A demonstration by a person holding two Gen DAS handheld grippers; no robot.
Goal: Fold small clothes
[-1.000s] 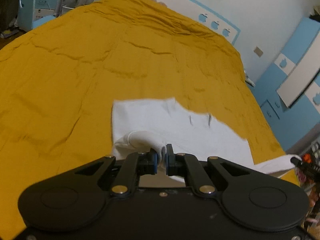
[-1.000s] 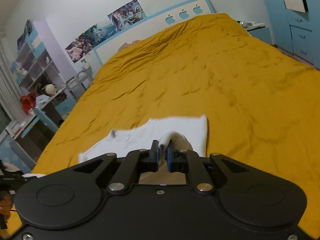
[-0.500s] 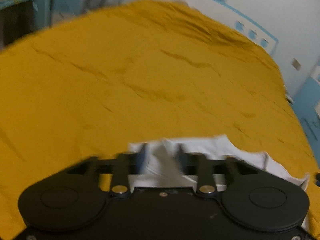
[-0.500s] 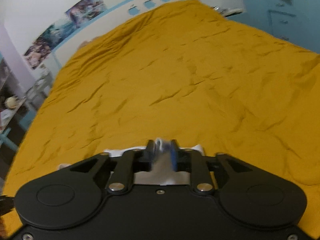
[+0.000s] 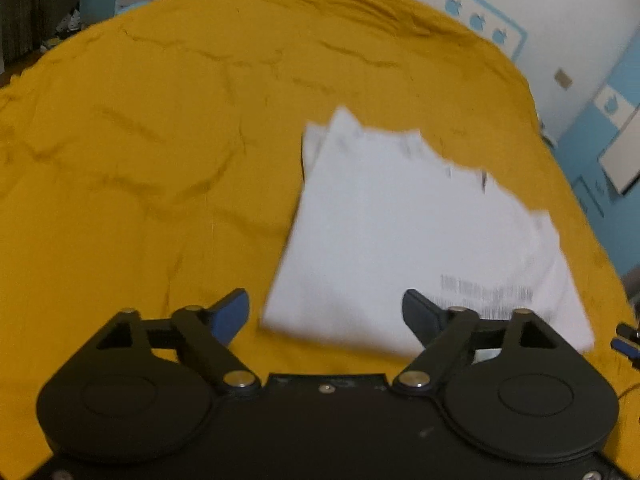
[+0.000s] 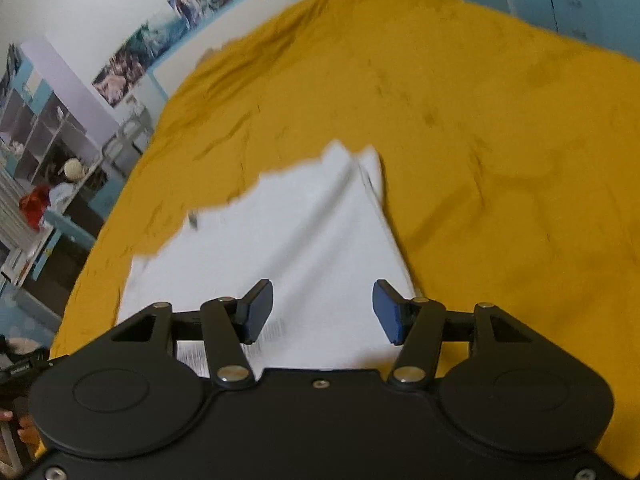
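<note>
One white garment (image 5: 404, 224), folded into a rough rectangle, lies flat on a bed covered by a single mustard-yellow bedspread (image 5: 152, 152). In the left wrist view its long axis runs from the near edge of the bed, just ahead of the gripper, away and slightly leftward toward the headboard (image 5: 486, 20); a notched, uneven edge faces the far end, and lines of dark printed text (image 5: 486, 292) sit near the close right corner. In the right wrist view the same garment (image 6: 288, 248) narrows toward a far tip, with a crease running along its length. The left gripper (image 5: 326, 312) hangs over the garment's near edge, its jaws having just been opening and now spread wide, one blue pad over the bedspread and the other over the cloth, pressing on nothing. The right gripper (image 6: 323, 310) also shows jaws that have just been opening, parted over the white fabric without pinching it. Two grippers, one garment, one bed. Motion blur softens the cloth's edges in both views.
</note>
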